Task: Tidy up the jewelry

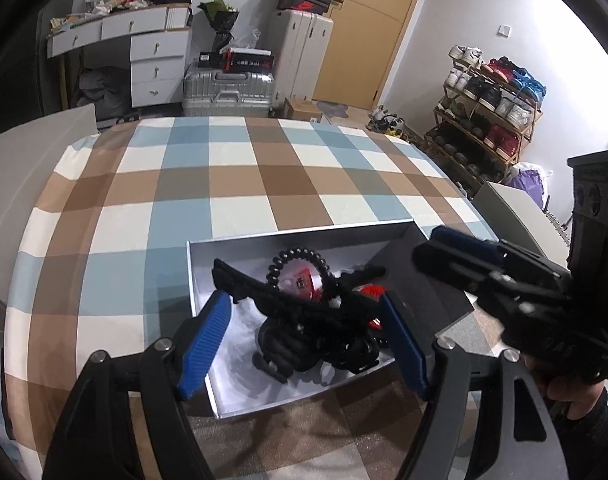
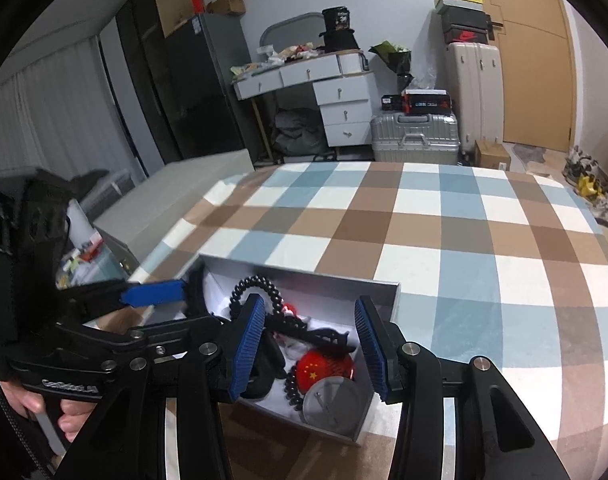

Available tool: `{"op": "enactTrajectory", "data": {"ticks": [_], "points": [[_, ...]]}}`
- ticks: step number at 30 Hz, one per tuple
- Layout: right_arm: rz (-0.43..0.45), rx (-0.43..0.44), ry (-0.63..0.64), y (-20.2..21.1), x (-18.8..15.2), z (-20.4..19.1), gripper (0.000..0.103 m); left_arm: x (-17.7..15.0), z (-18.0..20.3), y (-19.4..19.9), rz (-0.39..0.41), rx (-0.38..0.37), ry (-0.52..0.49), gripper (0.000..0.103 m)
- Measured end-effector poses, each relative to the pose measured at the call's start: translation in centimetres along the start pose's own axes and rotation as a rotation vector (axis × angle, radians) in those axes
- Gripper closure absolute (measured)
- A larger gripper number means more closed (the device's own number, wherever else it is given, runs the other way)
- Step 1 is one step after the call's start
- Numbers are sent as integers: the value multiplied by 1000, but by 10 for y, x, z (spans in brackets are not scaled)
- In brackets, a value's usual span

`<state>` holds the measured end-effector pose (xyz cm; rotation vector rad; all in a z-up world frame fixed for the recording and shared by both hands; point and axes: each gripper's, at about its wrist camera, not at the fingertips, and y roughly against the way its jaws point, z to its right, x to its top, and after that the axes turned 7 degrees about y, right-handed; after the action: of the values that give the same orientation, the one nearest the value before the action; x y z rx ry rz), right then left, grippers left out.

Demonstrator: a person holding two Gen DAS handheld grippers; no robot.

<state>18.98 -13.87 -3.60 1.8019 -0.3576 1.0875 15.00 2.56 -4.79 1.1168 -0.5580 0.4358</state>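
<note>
Blue-padded fingers of the left gripper [image 1: 304,340] stand wide apart over the near half of the box [image 1: 201,280], pressing on nothing; a black hair claw [image 1: 287,300] lies between them, its long axis running from upper left to lower right of the left wrist view, though I cannot tell whether it touches either pad. The right gripper [image 2: 308,344] has its two fingers partly open over the same box, and nothing is clamped between them.

One grey open box sits on the checked cloth [image 1: 231,176] of the surface, low and centre in both views. Inside it lies a jumble: one black coiled hair tie [image 1: 299,258] standing as a ring near the far wall, a string of black beads [image 2: 291,388], one round red badge [image 2: 324,368] with yellow stars, and one round grey disc [image 2: 332,404] in the near corner of the right wrist view. Other dark pieces under the claw are too tangled to count.

In the right wrist view a hand [image 2: 43,408] grips the handle of the left gripper at lower left; white lettering on that handle is too blurred to read.

At the upper right of the left wrist view stands a shoe rack [image 1: 484,116].
</note>
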Motion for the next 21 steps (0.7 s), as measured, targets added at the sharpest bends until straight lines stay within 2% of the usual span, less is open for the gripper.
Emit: {"op": "enactTrajectory", "data": {"ticks": [1,5,8,10,12,14,17,18,21], "points": [[9,-3,-8,4,0,1,53,0,1,1,-5,-3,0,24],[48,-37,-24,23,3,3,51,-3,5,13,19,-6,-3,24],[93,-66,-21,41,4,-1,35,-4,10,24,47,9,-14,24],[131,-76,-8,54,5,-7,30,-5,14,33,81,22,-30,24],[167,-78,7,67,5,-13,24,-5,17,45,130,36,-56,24],[197,-75,15,79,5,-18,22,-6,20,56,187,62,-71,18],[242,-82,19,95,6,-24,19,-5,21,73,276,94,-77,8],[269,-88,19,103,7,-26,16,-5,22,79,310,109,-78,1],[353,-102,27,124,8,-32,8,-7,25,95,434,156,-94,1]]}}
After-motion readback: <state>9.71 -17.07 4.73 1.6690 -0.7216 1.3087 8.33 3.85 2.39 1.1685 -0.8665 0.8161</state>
